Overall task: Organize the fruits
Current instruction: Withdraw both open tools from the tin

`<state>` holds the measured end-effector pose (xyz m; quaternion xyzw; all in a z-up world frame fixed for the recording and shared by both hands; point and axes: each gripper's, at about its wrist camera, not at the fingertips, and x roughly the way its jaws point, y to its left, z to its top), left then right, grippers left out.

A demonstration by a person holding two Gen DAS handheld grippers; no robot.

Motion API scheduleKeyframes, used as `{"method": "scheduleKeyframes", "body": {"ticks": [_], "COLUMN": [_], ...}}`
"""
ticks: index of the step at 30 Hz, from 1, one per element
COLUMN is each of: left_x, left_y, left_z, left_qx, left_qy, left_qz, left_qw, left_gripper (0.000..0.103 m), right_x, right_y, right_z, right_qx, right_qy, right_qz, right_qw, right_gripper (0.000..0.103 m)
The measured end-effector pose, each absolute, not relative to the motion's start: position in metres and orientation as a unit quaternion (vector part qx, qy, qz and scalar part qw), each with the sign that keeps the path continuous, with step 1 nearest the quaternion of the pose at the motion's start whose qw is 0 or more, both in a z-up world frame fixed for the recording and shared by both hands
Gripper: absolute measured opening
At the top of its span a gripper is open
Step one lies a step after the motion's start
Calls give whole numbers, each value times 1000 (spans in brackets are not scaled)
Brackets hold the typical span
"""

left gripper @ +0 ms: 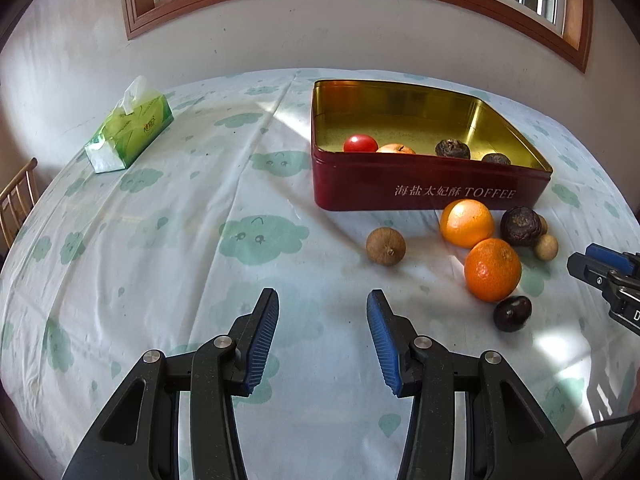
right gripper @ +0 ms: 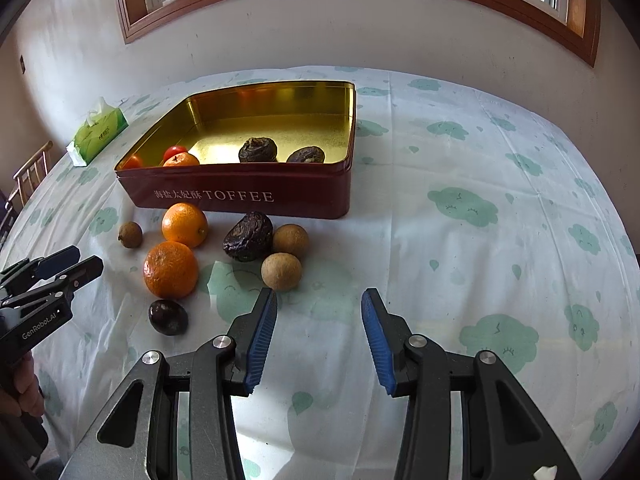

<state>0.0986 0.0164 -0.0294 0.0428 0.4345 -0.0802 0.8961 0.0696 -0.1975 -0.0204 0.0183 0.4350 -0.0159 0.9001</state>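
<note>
A table under a white cloth printed with green clouds (left gripper: 260, 236) fills both views. On it sits the red toffee tin (left gripper: 420, 192), lidless and gold inside, at about one o'clock from the left gripper (left gripper: 323, 340) and at eleven o'clock from the right gripper (right gripper: 319, 338). Inside the tin lie a red tomato (left gripper: 360, 144), a small orange fruit (right gripper: 181, 159) and two dark wrinkled fruits (right gripper: 258, 149), all close to the near wall.

A green tissue box (left gripper: 128, 136) stands well apart, at ten o'clock in the left wrist view.

The loose fruit lies on the cloth just in front of the tin. Two oranges (right gripper: 171, 269) sit near each other, at two o'clock from the left gripper and ten o'clock from the right gripper. A dark wrinkled fruit (right gripper: 248, 236) lies between the farther orange and two tan round fruits (right gripper: 281, 271); the nearer tan one is just beyond the right gripper's left fingertip, at eleven o'clock. A dark smooth fruit (right gripper: 168, 317) lies nearest the person, at nine o'clock from the right gripper. A lone tan fruit (left gripper: 385, 246) rests apart from the rest, at one o'clock and just ahead of the left gripper.

Both grippers hang above the cloth with jaws parted and nothing between the blue pads (left gripper: 262, 344).
</note>
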Motion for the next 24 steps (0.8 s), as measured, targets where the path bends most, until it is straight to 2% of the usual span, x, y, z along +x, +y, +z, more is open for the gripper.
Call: {"method": "scheduleKeyframes", "body": {"ticks": [24], "left_x": [93], "left_y": [6], "left_z": [-39], "left_qx": [52], "left_qy": [436], "left_qz": [-85], "left_qw": [894], "left_gripper": [48], "right_x": [74], "right_y": [-184], "right_z": [-39], "right_qx": [18], "right_qy": [449], "right_qz": [4], "right_qw": [893], "right_gripper": [42]}}
